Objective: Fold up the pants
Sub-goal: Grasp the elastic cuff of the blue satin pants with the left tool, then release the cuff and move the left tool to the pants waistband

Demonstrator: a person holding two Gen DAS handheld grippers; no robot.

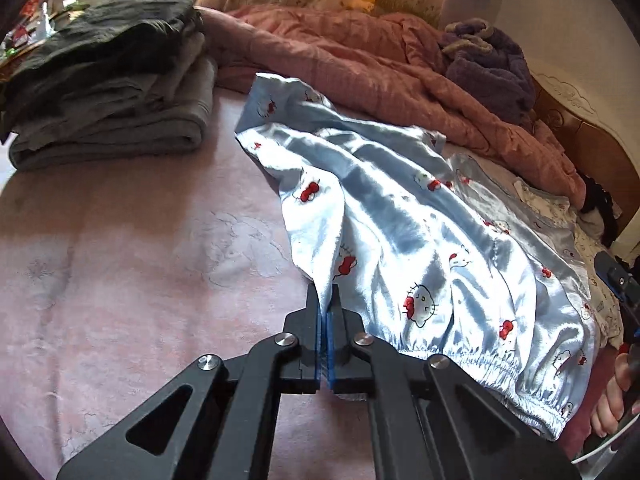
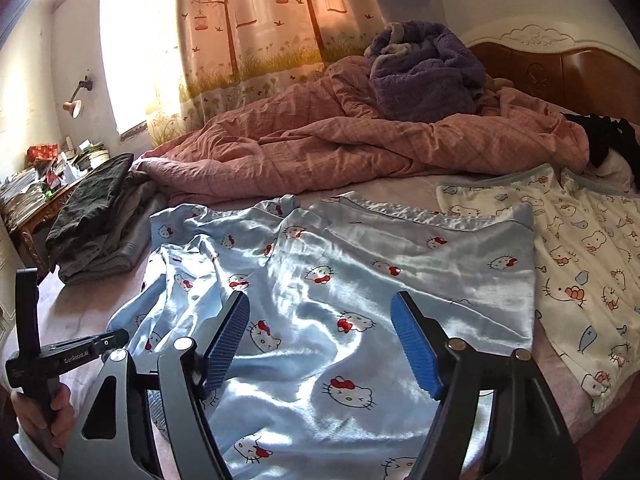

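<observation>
The light blue satin pants (image 1: 400,220) with a cat print lie crumpled on the pink bed sheet (image 1: 140,240). Their elastic waistband (image 1: 480,368) is at the near right. My left gripper (image 1: 325,300) is shut on a fold of the pants at their near left edge. In the right wrist view the same pants (image 2: 340,280) spread across the middle. My right gripper (image 2: 320,308) is open and empty, just above the pants, with blue pads (image 2: 228,336) on either side.
A stack of folded grey and dark clothes (image 1: 112,80) sits at the far left. A rumpled pink quilt (image 2: 340,140) and a purple blanket (image 2: 424,76) lie at the back. A cream printed garment (image 2: 580,264) lies to the right. A cluttered side table (image 2: 44,184) stands at the left.
</observation>
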